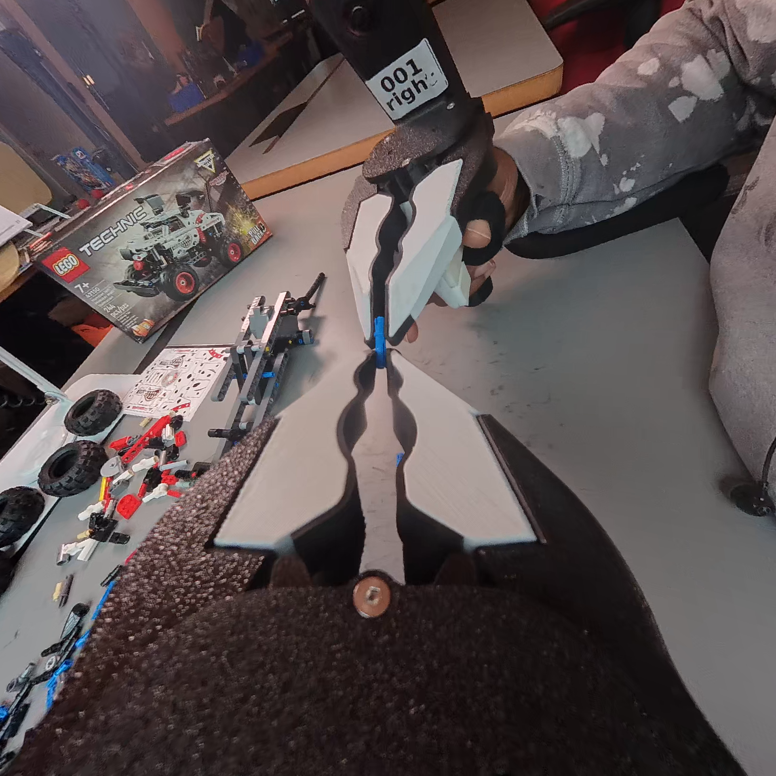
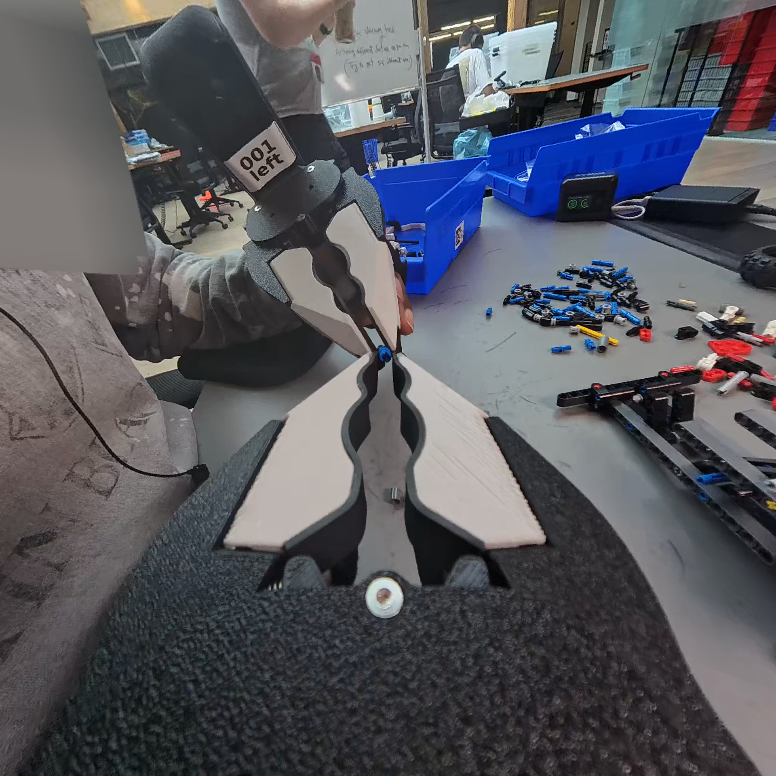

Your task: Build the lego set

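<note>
A small blue pin (image 1: 379, 336) is held between the tips of both grippers, above the grey table (image 1: 567, 378). My left gripper (image 1: 380, 360) is shut on its lower end. My right gripper (image 1: 378, 329) comes down from above and is shut on its upper end. In the right wrist view the blue pin (image 2: 383, 353) sits where my right gripper (image 2: 383, 359) meets my left gripper (image 2: 381, 347). The half-built black and grey chassis (image 1: 260, 365) lies on the table to the left; it also shows in the right wrist view (image 2: 672, 441).
The set's box (image 1: 155, 239), a sticker sheet (image 1: 176, 382), tires (image 1: 71, 468) on a white tray (image 1: 84, 384) and loose red, white and black parts (image 1: 142, 462) lie left. Blue and black pins (image 2: 588, 302) and blue bins (image 2: 441, 218) lie farther back. A small grey piece (image 2: 394, 495) lies under my right gripper. Both grippers' tips are close together, under 4 cm apart. The left tips stand about 10 centimeters off the small grey piece (image 2: 394, 495).
</note>
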`<state>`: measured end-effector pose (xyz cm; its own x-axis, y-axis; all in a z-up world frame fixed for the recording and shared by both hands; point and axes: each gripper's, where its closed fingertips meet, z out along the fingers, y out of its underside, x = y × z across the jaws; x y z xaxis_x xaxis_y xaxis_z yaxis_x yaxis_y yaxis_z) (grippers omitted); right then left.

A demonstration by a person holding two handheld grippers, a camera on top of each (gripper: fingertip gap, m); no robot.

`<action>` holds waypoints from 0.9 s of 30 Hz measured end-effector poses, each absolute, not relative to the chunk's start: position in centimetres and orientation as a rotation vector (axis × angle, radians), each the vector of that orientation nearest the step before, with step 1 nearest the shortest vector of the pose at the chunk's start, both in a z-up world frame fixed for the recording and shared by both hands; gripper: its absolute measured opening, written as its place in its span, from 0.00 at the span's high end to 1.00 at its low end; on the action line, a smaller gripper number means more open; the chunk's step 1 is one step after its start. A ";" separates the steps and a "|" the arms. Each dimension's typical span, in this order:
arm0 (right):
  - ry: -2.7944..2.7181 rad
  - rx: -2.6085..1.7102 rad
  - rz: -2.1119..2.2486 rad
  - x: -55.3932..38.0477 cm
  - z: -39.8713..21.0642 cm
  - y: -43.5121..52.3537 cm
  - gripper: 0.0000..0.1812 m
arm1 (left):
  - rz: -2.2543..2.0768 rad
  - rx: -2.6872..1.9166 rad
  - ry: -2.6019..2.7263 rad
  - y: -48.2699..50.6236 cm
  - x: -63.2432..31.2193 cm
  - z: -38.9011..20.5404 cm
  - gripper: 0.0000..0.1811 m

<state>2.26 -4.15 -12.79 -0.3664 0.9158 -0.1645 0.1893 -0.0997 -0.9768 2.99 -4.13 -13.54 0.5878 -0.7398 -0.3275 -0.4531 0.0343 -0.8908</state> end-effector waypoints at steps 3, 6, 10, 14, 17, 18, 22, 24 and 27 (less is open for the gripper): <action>-1.592 -1.207 1.493 2.4 -13.0 -4.4 0.97 | -0.306 -1.610 1.041 -4.3 3.3 -13.9 0.97; -1.608 -1.188 1.471 2.5 -13.2 -4.5 0.97 | -0.320 -1.612 1.048 -4.4 3.5 -14.1 0.97; -1.697 -1.194 1.380 2.8 -14.1 -4.2 0.98 | -0.379 -1.659 1.043 -4.4 3.7 -15.0 0.96; -1.820 -1.243 1.194 4.3 -16.0 -2.2 0.98 | -0.402 -1.827 1.101 -4.6 3.5 -18.1 0.93; -1.868 -1.287 1.127 5.4 -17.4 -1.2 0.97 | -0.409 -1.907 1.143 -4.9 4.2 -19.9 0.95; -1.871 -1.294 1.105 5.6 -17.8 -1.0 0.97 | -0.412 -1.919 1.161 -5.1 4.5 -20.3 0.95; -1.900 -1.310 1.073 5.6 -18.7 -1.0 0.97 | -0.372 -1.986 1.220 -5.2 4.9 -22.1 0.95; -1.913 -1.308 1.073 5.6 -18.9 -1.2 0.97 | -0.354 -2.010 1.234 -5.2 4.7 -22.8 0.96; -1.915 -1.309 1.069 5.6 -19.0 -1.2 0.97 | -0.339 -2.029 1.241 -5.2 4.4 -23.3 0.99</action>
<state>5.62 -1.20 -19.02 -0.3507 0.9362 0.0228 0.4721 0.1978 -0.8591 4.40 -5.16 -23.26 0.5015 -0.8537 -0.1404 -0.6636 -0.2754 -0.6956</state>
